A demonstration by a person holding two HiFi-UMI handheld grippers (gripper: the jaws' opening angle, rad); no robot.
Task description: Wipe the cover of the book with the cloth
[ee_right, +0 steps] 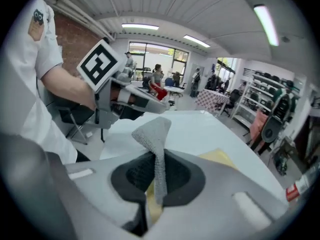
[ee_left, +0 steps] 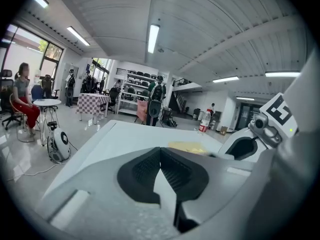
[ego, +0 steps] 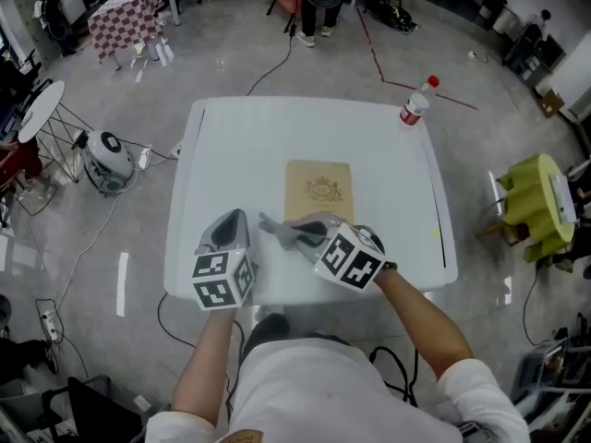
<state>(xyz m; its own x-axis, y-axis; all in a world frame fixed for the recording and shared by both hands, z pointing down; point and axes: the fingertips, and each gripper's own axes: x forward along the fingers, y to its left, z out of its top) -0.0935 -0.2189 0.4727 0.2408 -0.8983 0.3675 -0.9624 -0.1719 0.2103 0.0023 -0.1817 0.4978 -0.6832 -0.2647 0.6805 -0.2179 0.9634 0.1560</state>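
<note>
A tan book (ego: 319,190) with a printed emblem lies flat on the white table (ego: 231,137), just beyond both grippers. My right gripper (ego: 300,233) is shut on a grey cloth (ego: 284,231), which hangs over the book's near edge. In the right gripper view the cloth (ee_right: 156,134) stands up from between the jaws, with the book (ee_right: 220,159) below and to the right. My left gripper (ego: 236,216) hovers over the table left of the book, shut with nothing in it (ee_left: 160,150). The book (ee_left: 187,146) shows as a yellow strip past its jaws.
A plastic bottle with a red cap (ego: 416,103) stands at the table's far right corner. On the floor are a round white device (ego: 106,162) at left, a yellow-green chair (ego: 536,201) at right, cables, and a person's legs (ego: 319,3) beyond the table.
</note>
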